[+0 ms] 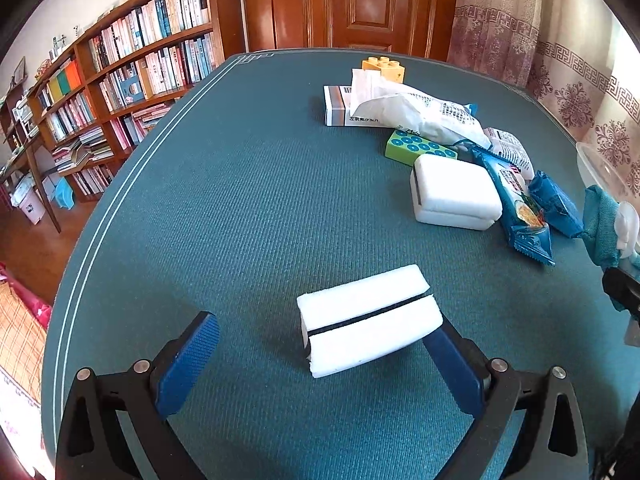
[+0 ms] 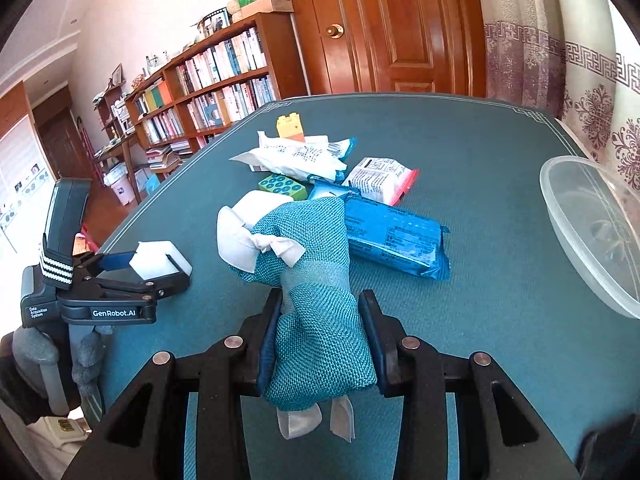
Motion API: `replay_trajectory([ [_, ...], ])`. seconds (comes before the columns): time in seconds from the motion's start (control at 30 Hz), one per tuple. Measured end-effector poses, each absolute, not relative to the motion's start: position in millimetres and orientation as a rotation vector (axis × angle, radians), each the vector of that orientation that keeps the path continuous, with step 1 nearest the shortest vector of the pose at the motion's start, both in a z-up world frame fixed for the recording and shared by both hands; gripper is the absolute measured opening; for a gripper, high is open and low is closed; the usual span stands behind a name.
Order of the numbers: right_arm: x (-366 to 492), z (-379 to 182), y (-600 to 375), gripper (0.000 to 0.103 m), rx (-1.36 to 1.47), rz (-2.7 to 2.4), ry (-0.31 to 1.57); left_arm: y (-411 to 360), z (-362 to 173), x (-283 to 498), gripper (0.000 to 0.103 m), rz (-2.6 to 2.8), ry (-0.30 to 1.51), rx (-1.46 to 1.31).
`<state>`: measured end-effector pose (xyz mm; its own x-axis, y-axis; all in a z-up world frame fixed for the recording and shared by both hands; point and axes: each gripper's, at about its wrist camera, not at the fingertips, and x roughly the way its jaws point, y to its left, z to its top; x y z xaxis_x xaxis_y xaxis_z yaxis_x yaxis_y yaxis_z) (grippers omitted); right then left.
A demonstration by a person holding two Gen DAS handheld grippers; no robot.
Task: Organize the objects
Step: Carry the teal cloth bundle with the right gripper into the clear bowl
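Note:
My left gripper is open around a white foam block that lies on the teal table; the block sits against the right finger and apart from the left one. The same gripper and block show at the left in the right wrist view. My right gripper is shut on a teal woven pouch with white ribbon ties, held above the table. The pouch also shows at the right edge of the left wrist view.
A pile lies mid-table: a second white foam block, a green dotted block, a yellow toy brick, a white bag, a boxed carton and blue snack packs. A clear plastic bowl stands right. Bookshelves stand left.

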<state>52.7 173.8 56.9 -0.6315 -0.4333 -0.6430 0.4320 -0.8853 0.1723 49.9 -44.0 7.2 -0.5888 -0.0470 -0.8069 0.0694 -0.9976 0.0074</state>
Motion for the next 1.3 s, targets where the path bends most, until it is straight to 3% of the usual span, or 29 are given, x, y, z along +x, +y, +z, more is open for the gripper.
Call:
replay_trajectory([
  [0.2,50,63,194,0.039,0.958,-2.533,-0.062,-40,6,49,0.100,-2.725,0.030,1.384],
  [0.63,45,64,216,0.039,0.963,-2.573,-0.130,-22,10,49,0.057,-2.760,-0.051,1.398],
  [1.3,48,58,219,0.039,0.970,-2.586,-0.153,-4,26,51,0.055,-2.859,-0.094,1.357],
])
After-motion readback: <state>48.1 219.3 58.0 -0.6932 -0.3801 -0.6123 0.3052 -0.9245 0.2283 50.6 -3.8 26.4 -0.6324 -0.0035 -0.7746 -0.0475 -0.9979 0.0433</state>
